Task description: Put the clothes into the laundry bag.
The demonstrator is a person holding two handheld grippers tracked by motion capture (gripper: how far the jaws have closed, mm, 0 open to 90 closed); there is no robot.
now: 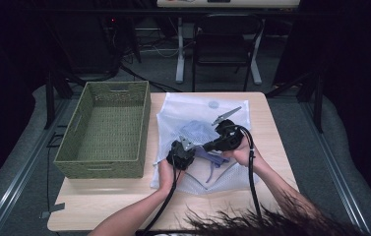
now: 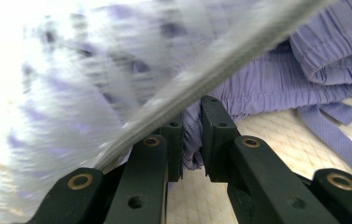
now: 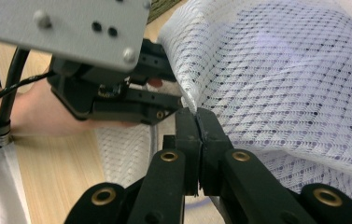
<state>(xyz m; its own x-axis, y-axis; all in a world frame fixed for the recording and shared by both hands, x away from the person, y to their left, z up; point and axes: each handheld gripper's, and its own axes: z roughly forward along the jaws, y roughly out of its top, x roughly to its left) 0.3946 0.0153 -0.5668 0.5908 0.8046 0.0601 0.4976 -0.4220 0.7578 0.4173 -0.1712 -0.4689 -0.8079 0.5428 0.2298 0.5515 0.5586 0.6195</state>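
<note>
A white mesh laundry bag (image 1: 193,108) lies flat on the wooden table (image 1: 104,201) with a purple garment (image 1: 212,158) inside it. My right gripper (image 3: 197,116) is shut on the mesh bag's (image 3: 281,84) edge and holds that edge raised. My left gripper (image 2: 192,140) reaches into the opening under the lifted mesh (image 2: 71,93). Its pads pinch a fold of the purple garment (image 2: 276,79). In the high view both grippers meet near the bag's front middle, the left gripper (image 1: 185,151) beside the right gripper (image 1: 206,146).
A green woven basket (image 1: 104,162) stands open at the table's left, close to the bag. The garment's drawstring (image 2: 337,140) trails over the bag's lower layer. A black chair (image 1: 225,39) stands beyond the table's far edge.
</note>
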